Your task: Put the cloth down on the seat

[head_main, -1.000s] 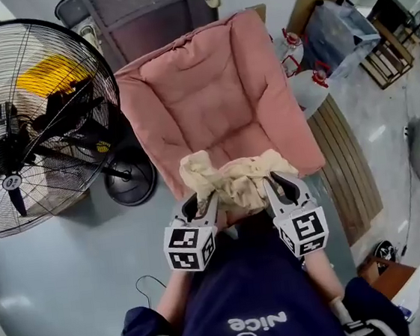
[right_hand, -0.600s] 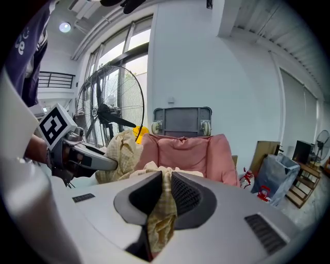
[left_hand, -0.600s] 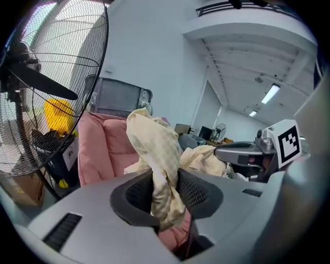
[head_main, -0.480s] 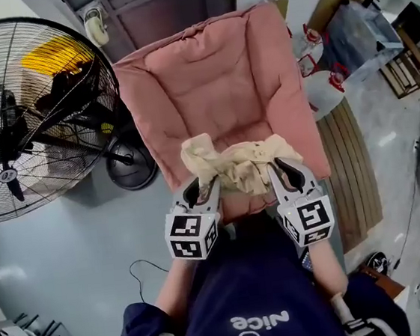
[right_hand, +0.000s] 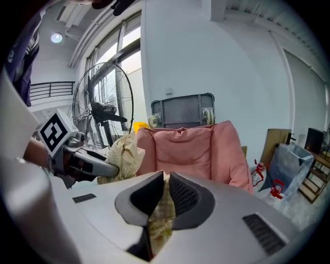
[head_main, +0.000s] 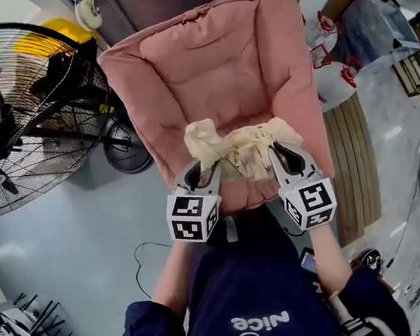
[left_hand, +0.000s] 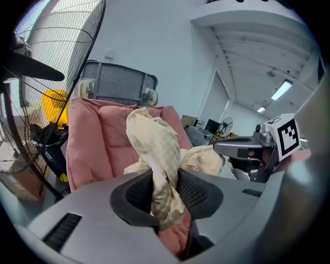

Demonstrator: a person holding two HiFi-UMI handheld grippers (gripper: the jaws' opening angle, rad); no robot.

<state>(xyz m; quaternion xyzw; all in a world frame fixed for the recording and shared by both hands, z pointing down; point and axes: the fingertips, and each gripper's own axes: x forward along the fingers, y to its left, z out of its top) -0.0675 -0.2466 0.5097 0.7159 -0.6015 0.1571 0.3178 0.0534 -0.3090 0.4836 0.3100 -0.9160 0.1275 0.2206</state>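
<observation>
A crumpled cream cloth (head_main: pixel 236 147) hangs bunched between my two grippers over the front of the pink padded seat (head_main: pixel 212 58). My left gripper (head_main: pixel 202 174) is shut on the cloth's left end (left_hand: pixel 154 154), which stands up above its jaws. Across from it, my right gripper (head_main: pixel 284 159) is shut on the right end, a thin fold (right_hand: pixel 162 206) pinched between its pads. The pink seat (right_hand: pixel 193 149) rises behind the cloth in both gripper views.
A large black floor fan (head_main: pixel 16 118) stands left of the seat, with a yellow object (head_main: pixel 45 43) behind it. A grey wheeled cart (left_hand: pixel 116 85) is behind the seat. Water jugs (head_main: pixel 335 74), a wooden pallet (head_main: pixel 352 162) and boxes lie to the right.
Both grippers have carried the cloth forward, farther over the pink seat. The grip on each end is unchanged.
</observation>
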